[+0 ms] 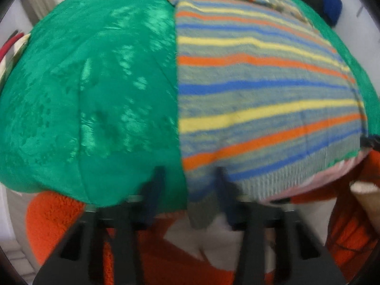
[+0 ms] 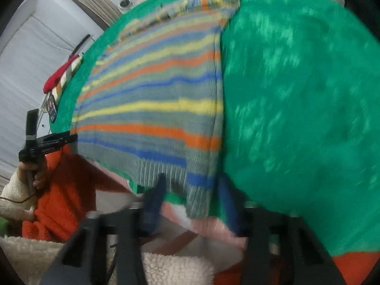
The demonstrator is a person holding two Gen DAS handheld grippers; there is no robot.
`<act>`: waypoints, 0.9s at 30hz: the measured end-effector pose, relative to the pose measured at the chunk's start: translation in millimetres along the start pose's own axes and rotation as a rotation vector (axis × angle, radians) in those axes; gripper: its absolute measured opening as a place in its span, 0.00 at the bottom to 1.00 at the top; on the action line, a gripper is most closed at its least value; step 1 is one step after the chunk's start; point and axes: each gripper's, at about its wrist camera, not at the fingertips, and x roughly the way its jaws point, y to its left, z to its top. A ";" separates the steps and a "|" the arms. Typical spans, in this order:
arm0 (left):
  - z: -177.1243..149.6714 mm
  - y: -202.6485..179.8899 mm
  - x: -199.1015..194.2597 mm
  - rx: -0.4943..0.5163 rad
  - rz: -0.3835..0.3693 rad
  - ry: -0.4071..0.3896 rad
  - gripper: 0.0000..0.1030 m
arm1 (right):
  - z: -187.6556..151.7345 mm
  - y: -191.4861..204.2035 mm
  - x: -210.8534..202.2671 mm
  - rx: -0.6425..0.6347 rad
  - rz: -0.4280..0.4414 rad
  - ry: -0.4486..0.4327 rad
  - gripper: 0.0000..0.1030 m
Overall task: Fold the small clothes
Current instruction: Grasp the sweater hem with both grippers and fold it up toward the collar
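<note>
Both tongs, left [image 1: 190, 178] and right [image 2: 190, 182], sit spread around the striped sweater's [image 1: 261, 90] hem on the green cloth [image 1: 95, 83]; blur suggests a pinch might miss.

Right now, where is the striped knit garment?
The striped knit garment lies flat on the green tablecloth: right half of the left wrist view, left half of the right wrist view. Its ribbed hem reaches the table's near edge, at both grippers' fingertips.
</note>
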 end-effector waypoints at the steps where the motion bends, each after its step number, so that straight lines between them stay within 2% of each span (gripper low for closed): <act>1: 0.5 -0.6 0.3 0.001 -0.026 0.018 0.03 | 0.1 0.4 4.9 -0.005 -0.023 0.021 0.05; 3: 2.4 1.0 -7.2 -0.017 -0.050 0.023 0.01 | 4.8 -3.7 1.4 0.026 0.005 0.024 0.05; 7: 13.9 18.8 -31.5 -0.092 -0.208 0.030 0.01 | 11.1 -8.8 -31.6 0.082 0.104 -0.009 0.05; 11: 52.4 40.0 -47.9 -0.172 -0.339 -0.022 0.00 | 32.8 -22.0 -59.1 0.157 0.205 -0.104 0.05; 13: 84.4 51.5 -54.4 -0.205 -0.361 -0.080 0.00 | 54.6 -23.0 -62.8 0.166 0.230 -0.149 0.05; 17: 150.7 64.1 -56.0 -0.230 -0.330 -0.210 0.00 | 118.3 -26.1 -64.2 0.127 0.194 -0.251 0.05; 18: 178.6 67.2 -51.3 -0.240 -0.322 -0.235 0.00 | 138.8 -28.3 -62.6 0.123 0.189 -0.273 0.05; 22: 261.5 81.6 -28.6 -0.269 -0.285 -0.271 0.00 | 221.5 -44.1 -52.5 0.122 0.152 -0.346 0.05; 24: 309.6 82.7 -17.4 -0.300 -0.237 -0.322 0.02 | 266.4 -57.7 -46.6 0.159 0.136 -0.392 0.05; 25: 322.0 87.5 -15.2 -0.313 -0.218 -0.341 0.08 | 293.0 -66.3 -40.8 0.184 0.156 -0.414 0.06; 26: 343.5 87.5 -3.8 -0.328 -0.172 -0.345 0.26 | 311.9 -72.1 -34.5 0.203 0.169 -0.423 0.07; 27: 354.1 89.0 7.3 -0.351 -0.123 -0.322 0.38 | 331.5 -80.4 -26.5 0.236 0.167 -0.432 0.14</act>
